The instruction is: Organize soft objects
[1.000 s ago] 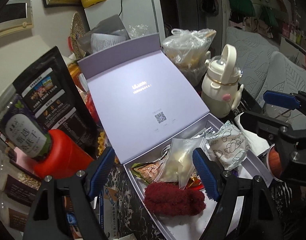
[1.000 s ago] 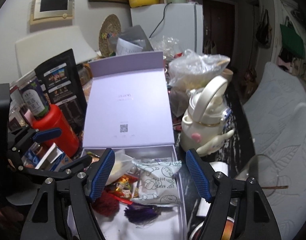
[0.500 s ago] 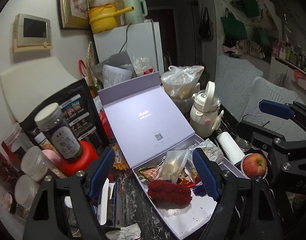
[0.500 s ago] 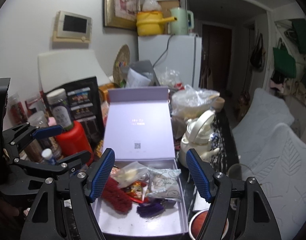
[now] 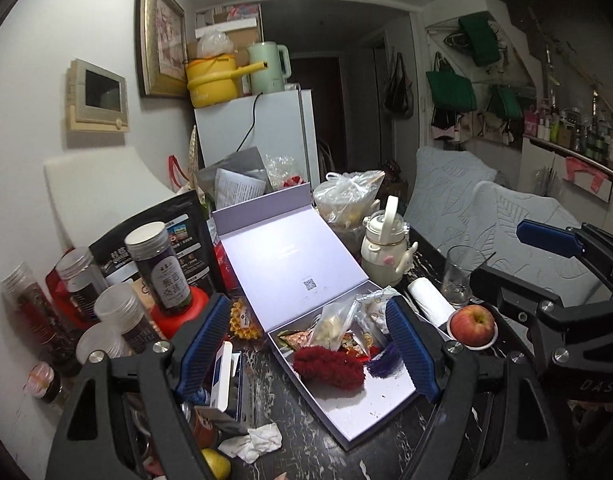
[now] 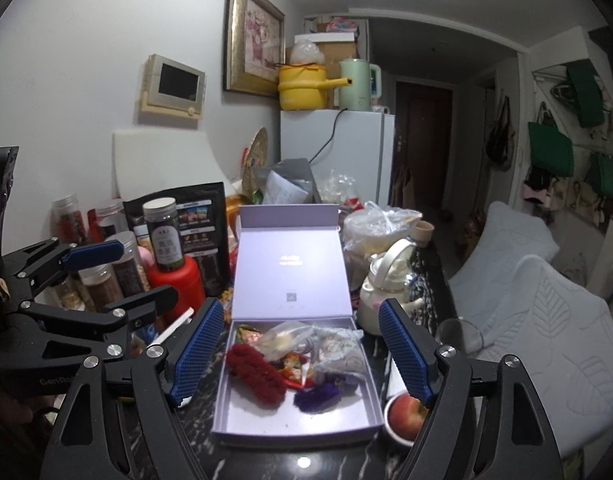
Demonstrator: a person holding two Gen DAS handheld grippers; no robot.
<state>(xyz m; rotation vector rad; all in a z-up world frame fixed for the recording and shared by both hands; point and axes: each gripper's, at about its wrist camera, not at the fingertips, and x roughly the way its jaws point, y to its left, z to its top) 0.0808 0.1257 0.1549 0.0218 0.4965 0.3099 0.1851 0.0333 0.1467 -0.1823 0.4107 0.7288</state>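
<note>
An open lilac box stands on the dark marble table with its lid upright. Inside lie a red fluffy item, a purple fluffy item, a patterned white pouch, clear bags and snack packets. My left gripper hovers open in front of the box's left side and holds nothing. My right gripper hangs over the box's near edge. Its jaws are opening, with nothing between them.
An apple in a small bowl sits right of the box, with a glass and a white kettle-shaped bottle behind it. Jars and a red canister crowd the left. A crumpled tissue lies in front.
Both grippers have drawn back and up from the box, so it looks smaller and more of the room shows. The right jaws stand slightly wider.
</note>
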